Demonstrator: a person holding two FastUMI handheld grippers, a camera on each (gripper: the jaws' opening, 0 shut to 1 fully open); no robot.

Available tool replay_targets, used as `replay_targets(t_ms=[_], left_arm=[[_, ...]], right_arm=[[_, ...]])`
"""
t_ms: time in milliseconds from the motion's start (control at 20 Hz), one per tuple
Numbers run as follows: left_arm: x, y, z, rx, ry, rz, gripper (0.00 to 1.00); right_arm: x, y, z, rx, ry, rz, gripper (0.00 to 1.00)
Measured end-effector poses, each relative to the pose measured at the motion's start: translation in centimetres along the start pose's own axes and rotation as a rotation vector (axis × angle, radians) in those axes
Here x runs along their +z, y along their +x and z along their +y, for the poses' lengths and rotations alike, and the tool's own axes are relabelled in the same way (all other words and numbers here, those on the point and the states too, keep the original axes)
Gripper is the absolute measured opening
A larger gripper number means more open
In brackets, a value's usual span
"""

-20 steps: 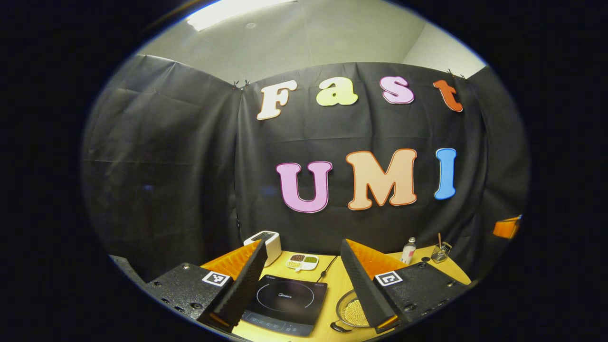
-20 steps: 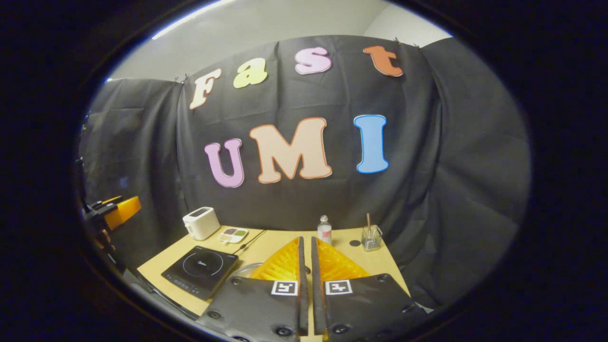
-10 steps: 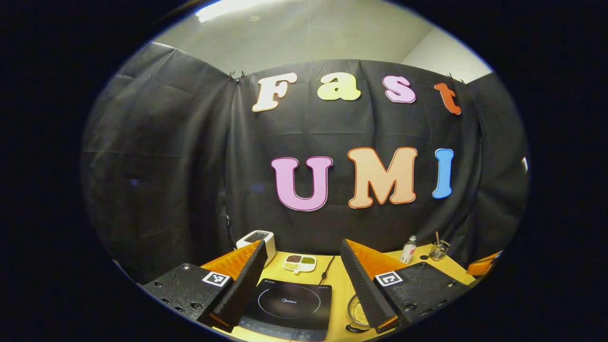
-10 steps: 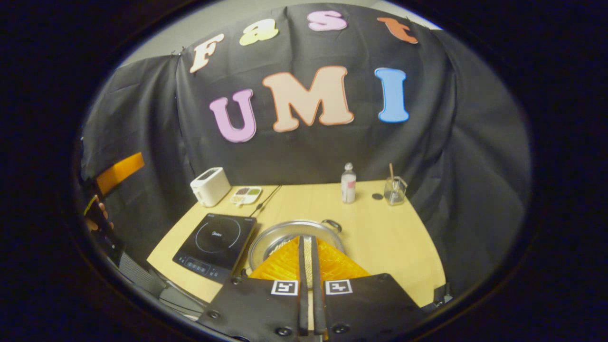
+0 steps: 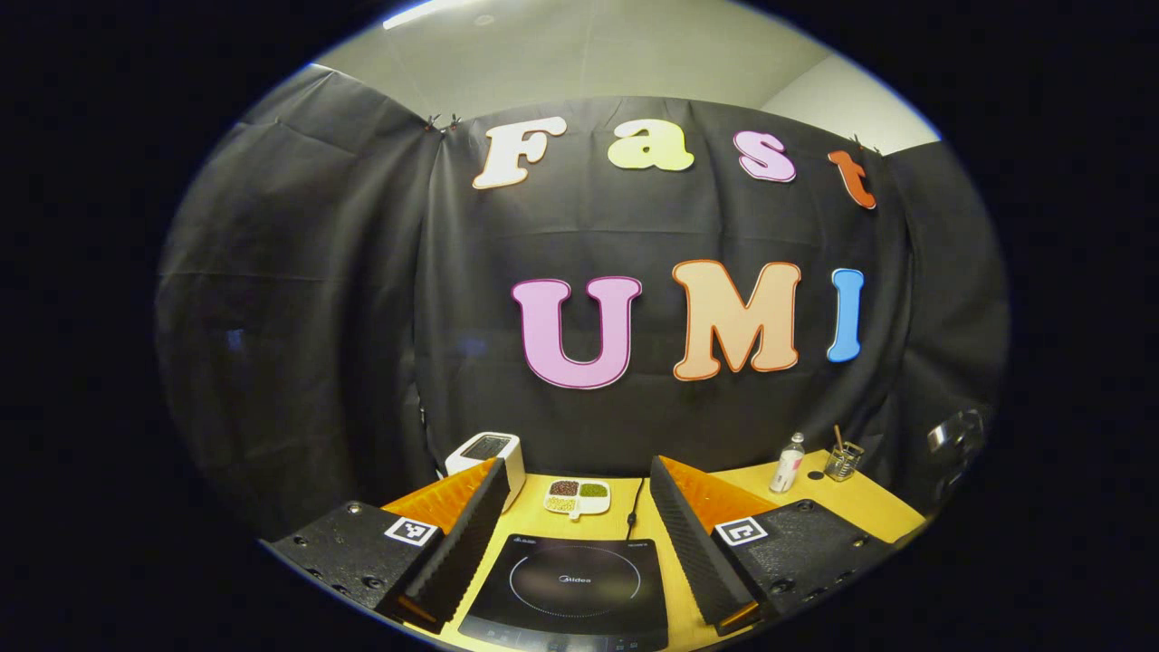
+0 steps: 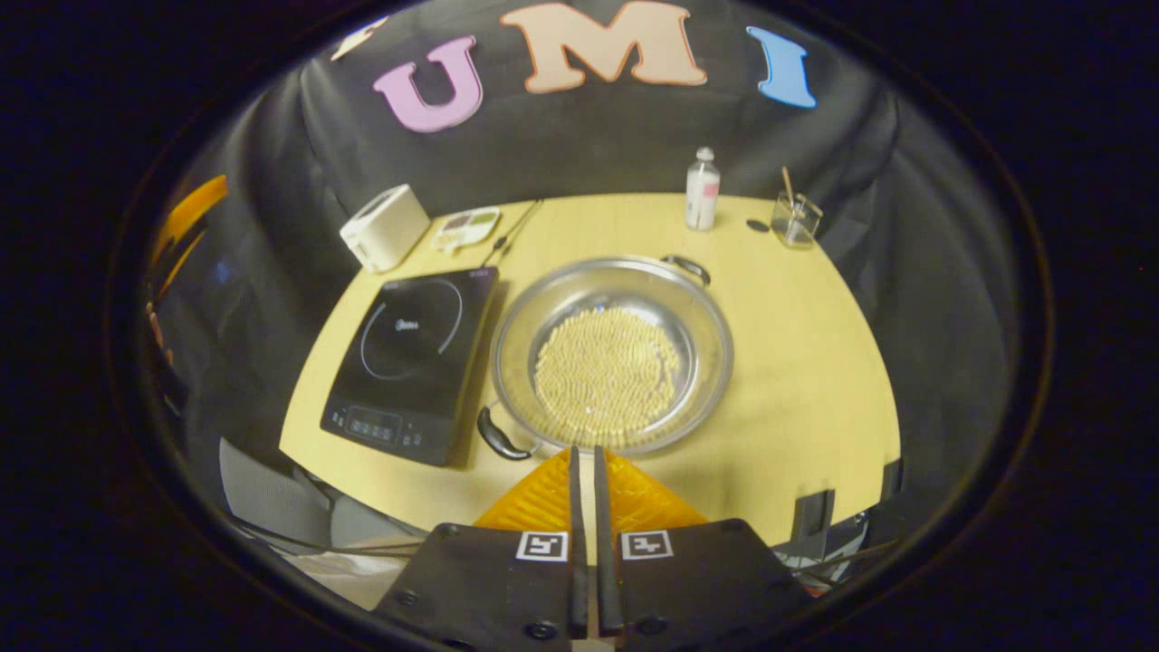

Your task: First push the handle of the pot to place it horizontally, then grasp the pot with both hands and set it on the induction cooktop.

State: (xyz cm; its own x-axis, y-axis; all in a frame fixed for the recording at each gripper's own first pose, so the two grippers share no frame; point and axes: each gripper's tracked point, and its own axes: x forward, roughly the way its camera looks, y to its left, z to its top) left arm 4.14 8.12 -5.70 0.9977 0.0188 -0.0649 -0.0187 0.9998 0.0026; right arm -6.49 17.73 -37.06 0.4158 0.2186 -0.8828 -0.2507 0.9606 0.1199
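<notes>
In the right gripper view, the pot [image 6: 612,355], holding pale grains, sits on the surface [image 6: 806,362] just right of the induction cooktop [image 6: 412,358], one handle [image 6: 500,438] at its near left and the other at its far right. The right gripper [image 6: 585,471] hangs above the pot's near rim, jaws nearly closed on nothing. In the left gripper view, the left gripper [image 5: 579,507] has its jaws wide open above the cooktop, empty.

Pot and cooktop side by side

Steel pot [image 6: 612,362] of pale grains, handles [image 6: 501,439] lying diagonally, sits just right of the flat black cooktop [image 6: 409,359].
</notes>
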Motion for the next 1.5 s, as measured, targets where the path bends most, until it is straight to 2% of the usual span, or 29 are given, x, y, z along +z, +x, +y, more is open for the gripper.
replay_targets(t_ms=[400, 550, 650, 800, 850, 900, 1000, 1050, 1100, 1150, 1250, 1500], left_arm=[[-2.7, 1.4, 1.5, -0.048, -0.024, 0.041, 0.92], [-3.9, 1.6, 1.6, -0.068, -0.036, 0.064, 0.92], [-4.4, 1.8, 2.0, -0.076, -0.034, 0.075, 0.96], [-5.1, 1.8, 2.4, -0.084, -0.039, 0.09, 0.96], [-5.1, 1.9, 2.6, -0.085, -0.042, 0.087, 0.99], [-5.1, 2.0, 2.6, -0.088, -0.045, 0.084, 0.93], [-5.2, 2.1, 2.8, -0.092, -0.044, 0.082, 0.99], [-5.2, 2.1, 2.8, -0.096, -0.042, 0.082, 0.99], [-5.3, 2.1, 2.8, -0.1, -0.04, 0.081, 0.93], [-5.2, 2.1, 2.8, -0.104, -0.039, 0.079, 0.93], [-5.5, 2.1, 2.8, -0.112, -0.04, 0.084, 0.96], [-6.1, 2.0, 3.1, -0.123, -0.049, 0.094, 0.93]], right_arm=[[-4.0, 5.7, 1.7, -0.039, 0.042, 0.205, 0.07], [-4.9, 7.8, 1.5, -0.068, 0.047, 0.248, 0.08], [-5.3, 8.7, 1.5, -0.092, 0.029, 0.263, 0.08], [-5.4, 9.6, 1.8, -0.117, 0.005, 0.261, 0.07], [-5.4, 9.7, 2.0, -0.126, 0.002, 0.256, 0.07], [-5.2, 10.0, 2.2, -0.13, 0.0, 0.246, 0.07], [-5.0, 10.4, 2.9, -0.128, 0.005, 0.236, 0.08], [-5.0, 10.4, 3.2, -0.137, 0.007, 0.232, 0.07], [-4.7, 10.5, 3.3, -0.143, 0.007, 0.225, 0.07], [-4.6, 10.7, 3.7, -0.142, 0.014, 0.218, 0.06], [-4.4, 10.9, 4.6, -0.128, 0.058, 0.212, 0.06], [-2.9, 11.9, 7.2, -0.094, 0.173, 0.185, 0.06]])
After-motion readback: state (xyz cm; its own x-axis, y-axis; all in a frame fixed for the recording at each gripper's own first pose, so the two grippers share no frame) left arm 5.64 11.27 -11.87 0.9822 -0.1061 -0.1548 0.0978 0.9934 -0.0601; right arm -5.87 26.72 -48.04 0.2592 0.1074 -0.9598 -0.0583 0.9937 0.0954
